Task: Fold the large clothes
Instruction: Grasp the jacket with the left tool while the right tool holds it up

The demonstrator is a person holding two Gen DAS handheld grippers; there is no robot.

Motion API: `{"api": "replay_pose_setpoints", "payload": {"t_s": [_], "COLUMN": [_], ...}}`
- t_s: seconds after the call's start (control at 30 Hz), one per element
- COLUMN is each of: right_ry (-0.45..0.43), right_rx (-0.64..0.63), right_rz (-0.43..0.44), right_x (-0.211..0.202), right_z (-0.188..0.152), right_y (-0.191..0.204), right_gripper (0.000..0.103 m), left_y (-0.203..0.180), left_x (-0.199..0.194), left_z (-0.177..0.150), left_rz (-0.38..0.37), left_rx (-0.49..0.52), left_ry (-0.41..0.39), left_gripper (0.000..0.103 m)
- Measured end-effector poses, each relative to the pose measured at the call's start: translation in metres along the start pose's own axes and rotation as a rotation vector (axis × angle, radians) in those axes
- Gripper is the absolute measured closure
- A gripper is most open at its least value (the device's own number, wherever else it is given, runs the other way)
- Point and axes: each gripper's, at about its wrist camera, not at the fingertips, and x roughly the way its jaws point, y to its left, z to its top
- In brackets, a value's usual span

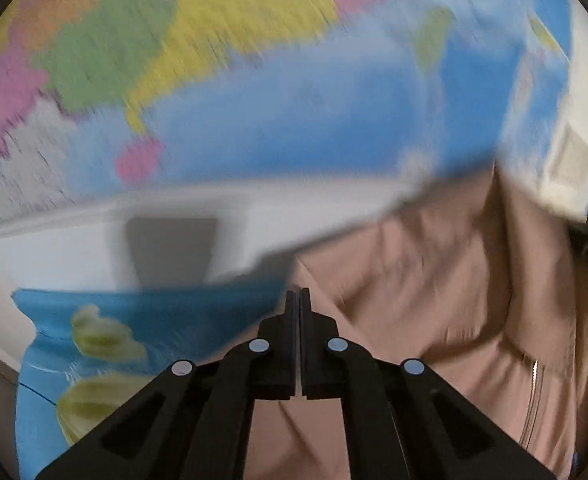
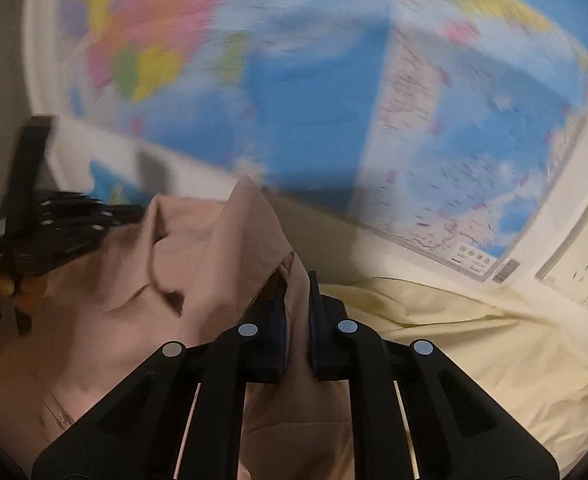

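Both grippers, left point(image 1: 299, 300) pinched closed, apparently on fabric, right point(image 2: 297, 288) clamping a fold, hold the pink jacket point(image 2: 198, 248) aloft over the bed point(image 2: 474, 340); level, taut hands should lay it flat.

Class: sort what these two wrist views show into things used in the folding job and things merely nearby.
In the job: pink garment; left gripper; right gripper, fingers closed on the garment.
Merely nearby: wall map; yellow bedsheet; wall sockets.

Pink-tan zip jacket point(image 2: 198, 280), bunched, lifted above cream sheet.
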Motion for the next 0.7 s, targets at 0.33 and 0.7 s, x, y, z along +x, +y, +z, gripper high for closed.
{"api": "replay_pose_setpoints", "payload": {"t_s": [0.33, 0.7], "right_ry": [-0.03, 0.058], "right_rx": [0.105, 0.068], "right_rz": [-0.065, -0.03], "right_x": [-0.027, -0.14], "right_z": [-0.032, -0.171], "right_y": [-0.031, 0.002], "right_gripper": [0.039, 0.02], "left_y": [-0.03, -0.096], "left_x": [0.004, -0.071], "left_z": [-0.055, -0.111], "left_rz": [-0.039, -0.185], "left_rx": [0.119, 0.362], "left_ry": [0.083, 0.022], "left_gripper": [0.058, 0.045]}}
